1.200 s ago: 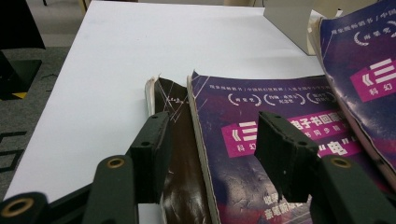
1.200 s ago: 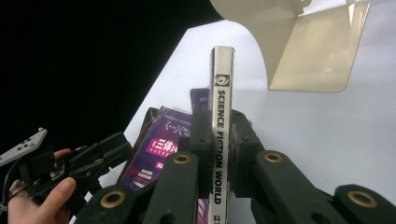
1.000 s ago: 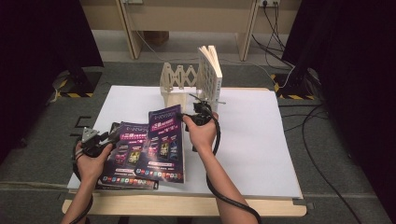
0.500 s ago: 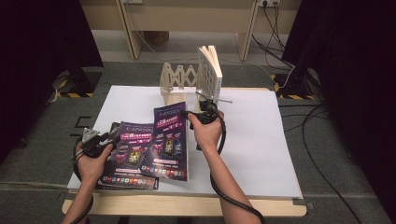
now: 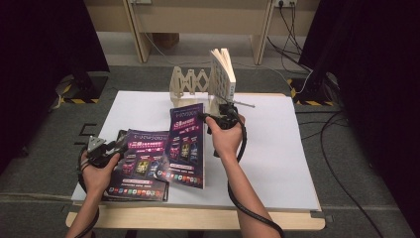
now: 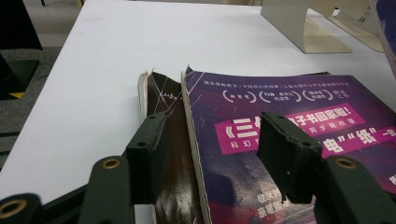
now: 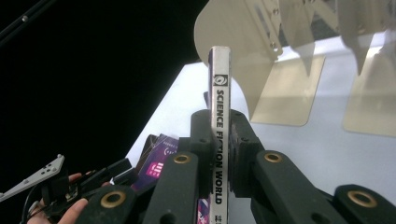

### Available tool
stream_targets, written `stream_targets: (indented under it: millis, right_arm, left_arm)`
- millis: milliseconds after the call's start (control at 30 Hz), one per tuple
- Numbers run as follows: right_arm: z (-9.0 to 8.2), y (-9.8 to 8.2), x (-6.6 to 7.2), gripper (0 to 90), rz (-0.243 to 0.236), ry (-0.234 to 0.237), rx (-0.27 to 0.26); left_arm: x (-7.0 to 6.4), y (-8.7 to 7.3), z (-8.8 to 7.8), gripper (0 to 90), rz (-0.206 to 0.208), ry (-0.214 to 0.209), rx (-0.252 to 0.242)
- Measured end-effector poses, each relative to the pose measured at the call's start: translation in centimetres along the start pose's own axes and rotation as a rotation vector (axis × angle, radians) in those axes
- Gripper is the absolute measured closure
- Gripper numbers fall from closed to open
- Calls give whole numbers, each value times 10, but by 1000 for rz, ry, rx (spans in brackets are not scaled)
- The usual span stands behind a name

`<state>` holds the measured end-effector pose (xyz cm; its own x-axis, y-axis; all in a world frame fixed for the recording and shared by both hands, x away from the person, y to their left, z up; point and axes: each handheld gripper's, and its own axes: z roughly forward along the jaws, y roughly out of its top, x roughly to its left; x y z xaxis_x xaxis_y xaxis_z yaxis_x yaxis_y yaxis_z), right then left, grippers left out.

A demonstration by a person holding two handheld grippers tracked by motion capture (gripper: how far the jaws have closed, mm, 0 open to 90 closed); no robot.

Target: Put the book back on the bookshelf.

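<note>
the table's (image 5: 277, 163) right half and near right corner lie open; the wooden rack (image 5: 190, 87) with its upright book (image 5: 223, 74) blocks the far edge's middle; magazines (image 5: 143, 166) cover the near left.

I hold one purple magazine (image 5: 185, 144) by its spine, and the white spine (image 7: 219, 140) says SCIENCE FICTION WORLD in black letters. It is lifted on its edge and tilted, with its cover facing up and to the side. Its top end is close to the pale folding book rack (image 5: 190, 84), just in front of it. Its lower edge rests on the stack of purple magazines (image 5: 141, 166) lying flat, farther from the rack. The top one in the stack has a pink band with white writing (image 6: 280, 126). Its corner is a bit bent.
</note>
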<state>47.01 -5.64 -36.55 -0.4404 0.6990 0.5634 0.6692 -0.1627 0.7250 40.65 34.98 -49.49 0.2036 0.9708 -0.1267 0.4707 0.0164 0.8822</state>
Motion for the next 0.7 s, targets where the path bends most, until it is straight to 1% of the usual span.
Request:
stream_targets:
  millis: [100, 200, 300, 333, 367, 467, 600, 700]
  right_arm:
    - [-4, 3, 1, 833, 6, 2, -6]
    - [-8, 6, 1, 833, -13, -10, -30]
    - [-12, 9, 1, 833, -11, -11, -48]
    - [-14, 10, 1, 833, -20, -14, -55]
    - [-15, 10, 1, 833, -8, -12, -57]
    - [-18, 12, 1, 833, -21, -19, -73]
    - [-19, 13, 2, 833, -27, -23, -75]
    - [-19, 12, 3, 833, -45, -32, -89]
  left_arm:
    - [0, 0, 0, 429, 1, 0, 0]
    - [0, 0, 0, 429, 1, -1, 2]
    - [0, 0, 1, 429, 1, -1, 4]
    - [0, 0, 1, 430, 1, 0, 6]
    - [-1, 0, 1, 430, 2, -1, 5]
    - [-1, 0, 1, 431, 0, -3, 5]
    - [0, 0, 1, 431, -3, -5, 4]
    - [-1, 0, 1, 433, -3, -8, 5]
